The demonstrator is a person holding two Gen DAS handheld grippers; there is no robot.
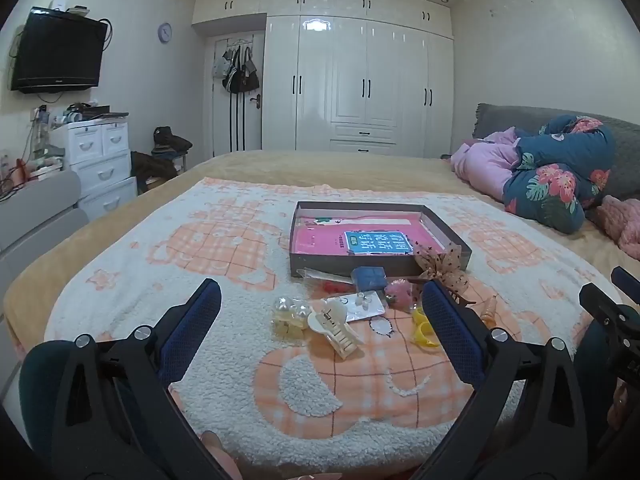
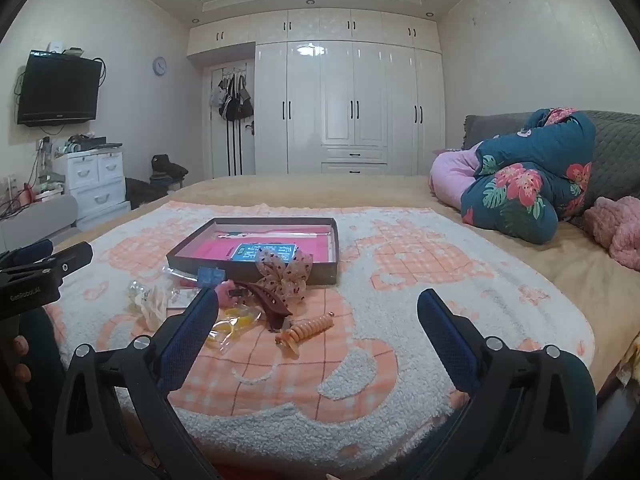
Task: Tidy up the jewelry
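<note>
Jewelry lies heaped on the bed, and both your claws hang spread and empty above it.

Your left claw [image 1: 320,300] gapes wide over the peach-and-white blanket [image 1: 224,248], pinching nothing; your right claw [image 2: 318,308] stands just as wide, also empty. The pile sits just in front of the shallow tray [image 2: 334,256], which holds a pink book [image 1: 320,240]. In it you have a cream hair clip [image 1: 340,330], a bag of pearl pieces [image 1: 289,316], a small blue box [image 1: 368,278], yellow rings [image 1: 424,328], a dotted bow [image 2: 286,274] leaning on the tray's front wall, a dark red clip [image 2: 270,304] and an orange spiral tie [image 2: 310,328].
</note>
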